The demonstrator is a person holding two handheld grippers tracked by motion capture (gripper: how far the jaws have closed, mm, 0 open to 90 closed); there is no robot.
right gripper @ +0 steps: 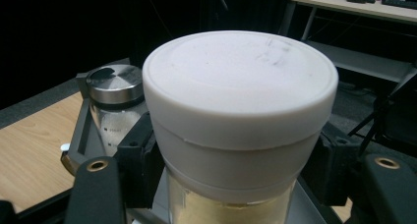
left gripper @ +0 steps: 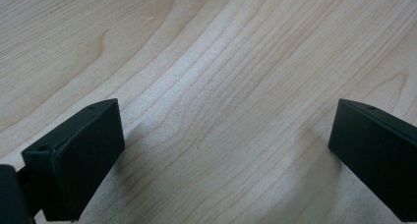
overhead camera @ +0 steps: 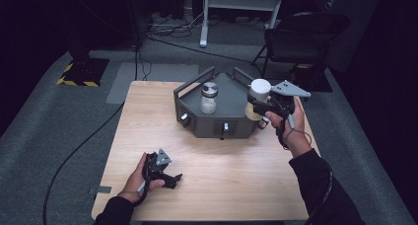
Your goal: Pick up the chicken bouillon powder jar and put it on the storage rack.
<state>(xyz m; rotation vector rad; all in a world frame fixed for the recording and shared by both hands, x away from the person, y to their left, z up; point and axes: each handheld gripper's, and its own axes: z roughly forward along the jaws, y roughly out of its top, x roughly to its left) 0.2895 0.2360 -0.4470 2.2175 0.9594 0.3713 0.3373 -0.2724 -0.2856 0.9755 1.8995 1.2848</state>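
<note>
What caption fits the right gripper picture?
Right gripper clamps a white-lidded jar of yellow powder beside a steel-capped glass shaker on the dark grey tray.

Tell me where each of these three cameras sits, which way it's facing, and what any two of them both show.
High view: above the person's side, looking forward and down on the wooden table; both forearms, left gripper and right gripper show.
Left gripper view: on the left gripper, facing down at bare table; its open jaws show.
Right gripper view: on the right gripper, facing the white-lidded jar it clamps.
Shared: high and right gripper views both show that jar, the steel-lidded jar and grey tray.
</note>
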